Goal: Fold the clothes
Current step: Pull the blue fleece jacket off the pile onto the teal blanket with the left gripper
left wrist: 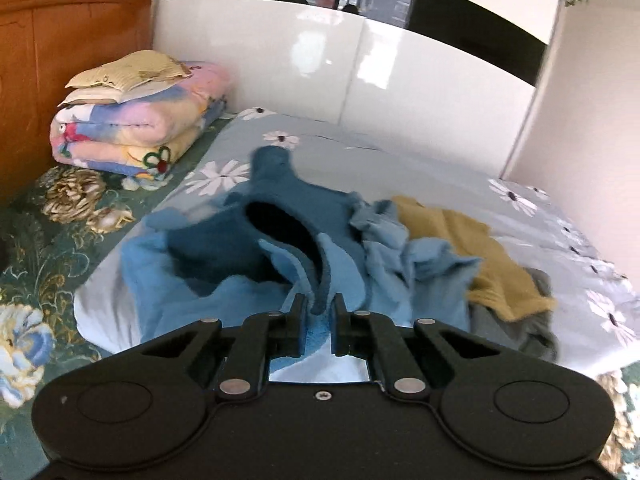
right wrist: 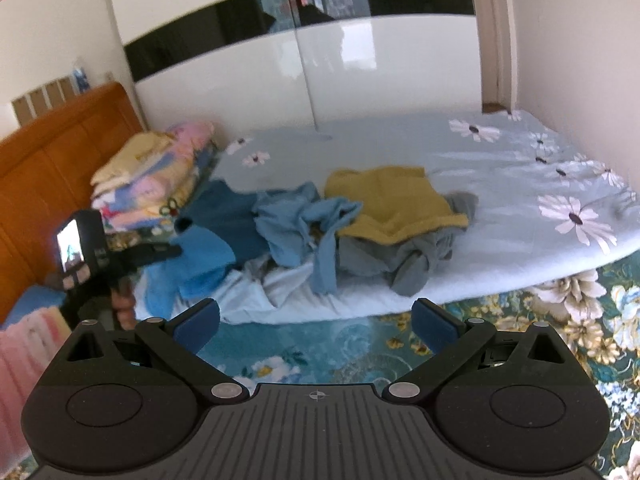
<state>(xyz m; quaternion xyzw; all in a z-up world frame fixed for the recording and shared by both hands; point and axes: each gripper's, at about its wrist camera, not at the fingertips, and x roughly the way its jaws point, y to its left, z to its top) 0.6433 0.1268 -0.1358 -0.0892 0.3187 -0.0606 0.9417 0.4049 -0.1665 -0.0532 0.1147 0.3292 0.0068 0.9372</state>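
My left gripper (left wrist: 319, 306) is shut on a fold of the blue garment (left wrist: 224, 248), which hangs lifted off the bed with a dark opening showing. In the right wrist view the same blue garment (right wrist: 208, 252) rises at the left, pinched by the left gripper (right wrist: 174, 251), a person's hand under it. A pale blue garment (right wrist: 304, 224), a mustard garment (right wrist: 392, 200) and a grey garment (right wrist: 404, 256) lie heaped on the flowered sheet (right wrist: 400, 140). My right gripper (right wrist: 316, 324) hangs open over the bed's near edge, holding nothing.
Folded quilts with a pillow (left wrist: 136, 128) are stacked at the left by the orange headboard (left wrist: 60, 68). A glossy white wardrobe (left wrist: 320, 64) stands behind the bed. A green flowered cover (right wrist: 320, 352) runs along the near edge.
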